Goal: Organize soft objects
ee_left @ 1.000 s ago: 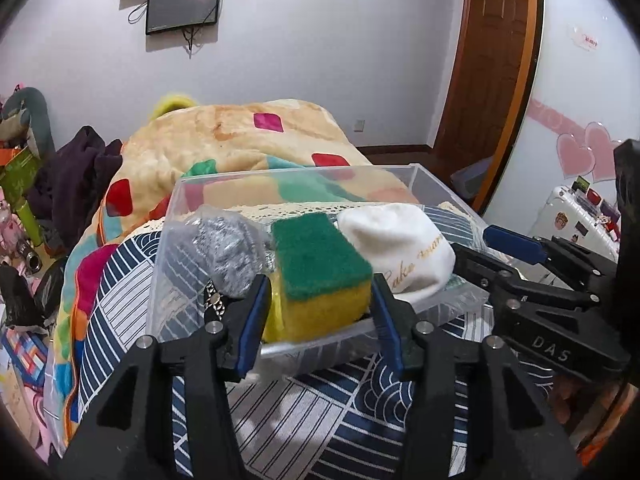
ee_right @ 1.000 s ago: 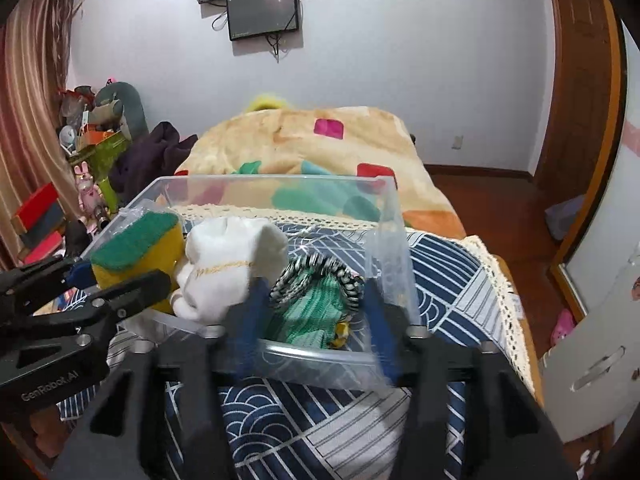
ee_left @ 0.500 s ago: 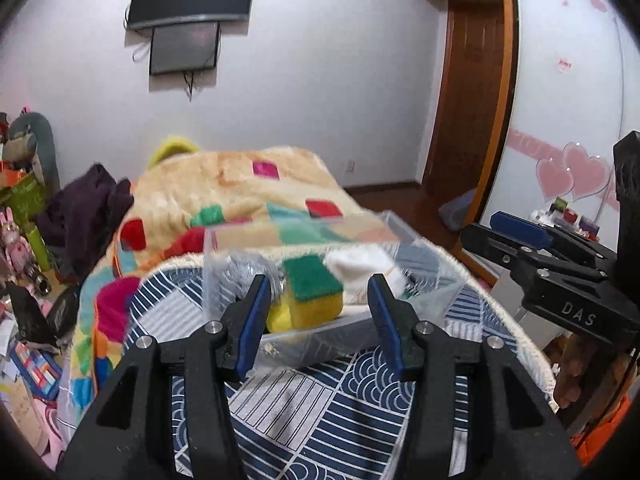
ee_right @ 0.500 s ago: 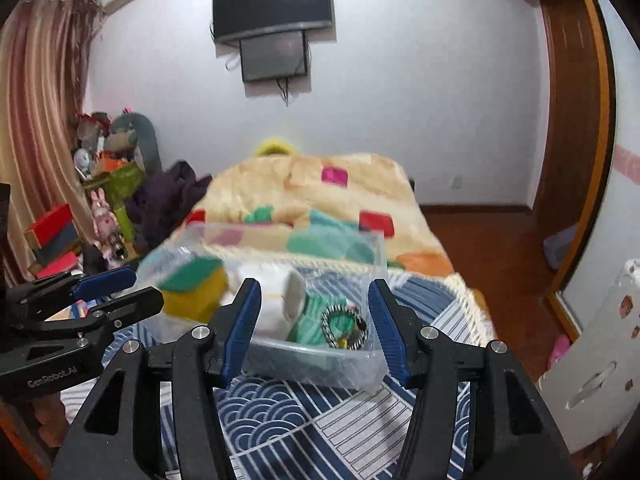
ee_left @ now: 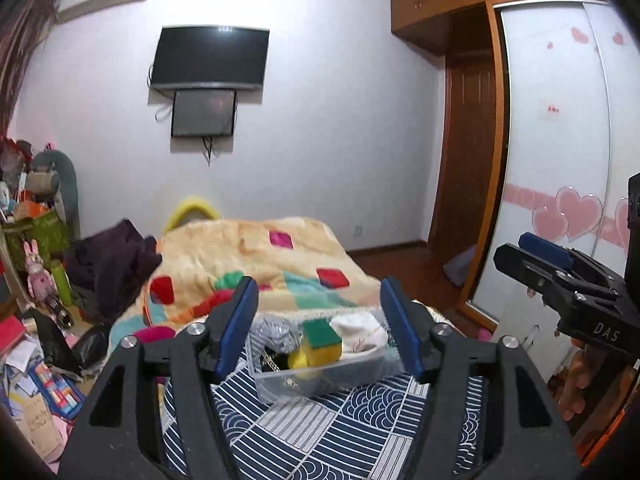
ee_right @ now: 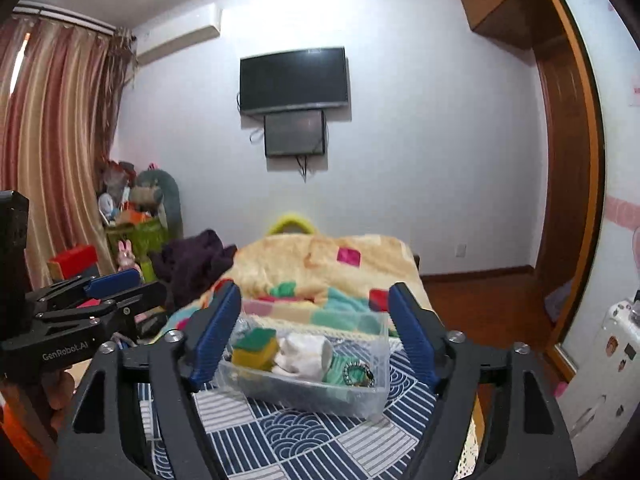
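Observation:
A clear plastic bin [ee_left: 320, 384] [ee_right: 360, 396] stands on a blue-and-white patterned cloth. In it lie a yellow sponge with a green top [ee_left: 320, 340] [ee_right: 256, 348], a white sock [ee_left: 360, 336] [ee_right: 304, 352], a silver scrubber [ee_left: 276, 332] and a green knit piece with a striped band [ee_right: 352, 372]. My left gripper [ee_left: 318, 328] is open and empty, well back from the bin. My right gripper [ee_right: 312, 332] is open and empty, also back from the bin. Each gripper shows from the side in the other's view.
The patterned cloth [ee_left: 320, 432] covers a table with a lace edge. Behind it is a bed with a patchwork blanket [ee_right: 320, 264]. Clutter and toys [ee_left: 36, 264] stand at the left. A wardrobe [ee_left: 560, 160] and wooden door are at the right.
Both grippers have pulled back and up from the bin, which now looks smaller and farther. Both stay open and empty. The bin's contents have not moved.

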`<state>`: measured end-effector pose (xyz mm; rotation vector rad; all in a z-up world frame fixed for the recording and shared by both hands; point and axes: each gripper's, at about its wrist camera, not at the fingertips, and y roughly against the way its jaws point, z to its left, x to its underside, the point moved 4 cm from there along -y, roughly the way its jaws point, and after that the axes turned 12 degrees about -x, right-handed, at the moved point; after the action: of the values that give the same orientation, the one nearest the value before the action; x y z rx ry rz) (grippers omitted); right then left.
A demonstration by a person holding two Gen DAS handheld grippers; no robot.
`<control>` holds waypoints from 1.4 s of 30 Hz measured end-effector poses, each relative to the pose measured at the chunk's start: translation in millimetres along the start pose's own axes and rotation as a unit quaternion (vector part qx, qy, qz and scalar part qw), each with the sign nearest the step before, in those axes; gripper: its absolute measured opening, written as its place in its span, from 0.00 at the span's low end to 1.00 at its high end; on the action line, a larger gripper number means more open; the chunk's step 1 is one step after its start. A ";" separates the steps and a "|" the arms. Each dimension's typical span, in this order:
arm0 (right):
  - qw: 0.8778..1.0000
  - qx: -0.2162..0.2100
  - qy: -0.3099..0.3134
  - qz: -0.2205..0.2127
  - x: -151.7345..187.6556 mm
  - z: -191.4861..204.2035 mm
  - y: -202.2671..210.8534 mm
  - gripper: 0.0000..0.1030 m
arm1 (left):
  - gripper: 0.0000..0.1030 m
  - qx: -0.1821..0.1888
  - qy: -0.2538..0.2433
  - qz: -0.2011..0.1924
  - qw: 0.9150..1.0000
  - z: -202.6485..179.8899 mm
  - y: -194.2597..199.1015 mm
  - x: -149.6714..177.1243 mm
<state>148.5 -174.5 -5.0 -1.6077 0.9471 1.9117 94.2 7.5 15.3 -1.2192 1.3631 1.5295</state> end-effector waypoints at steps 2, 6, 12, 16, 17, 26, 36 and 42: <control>1.000 -0.005 -0.001 -0.006 -2.4 2.8 2.0 0.75 | 0.72 -0.002 0.003 -0.010 1.000 0.7 8.6 -2.8; 1.000 -0.006 0.000 -0.015 -2.4 8.5 6.9 0.84 | 0.81 -0.001 0.006 -0.026 1.000 2.3 20.6 -4.9; 1.000 -0.010 -0.009 -0.022 2.8 9.7 7.4 1.00 | 0.94 -0.003 0.005 -0.034 0.999 1.5 28.5 -2.7; 1.000 -0.009 -0.009 -0.022 4.2 11.9 7.7 1.00 | 0.95 -0.002 0.007 -0.033 0.999 1.7 30.0 -1.8; 1.000 -0.009 -0.009 -0.022 4.5 11.8 8.7 1.00 | 0.96 -0.001 0.007 -0.032 0.999 1.8 29.8 -1.5; 1.000 -0.010 -0.007 -0.020 7.8 13.5 12.9 1.00 | 0.97 -0.002 0.005 -0.029 1.000 1.4 29.9 0.6; 1.000 -0.011 -0.008 -0.017 8.8 13.6 12.2 1.00 | 0.97 0.000 0.008 -0.025 1.000 3.8 28.6 5.8; 1.000 -0.011 -0.009 -0.016 9.8 13.3 12.7 1.00 | 0.97 0.000 0.007 -0.025 1.000 4.5 27.9 5.8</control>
<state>128.6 -173.6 -10.9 -1.6063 0.8904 1.9176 65.4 7.1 17.5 -1.2577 1.3325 1.4887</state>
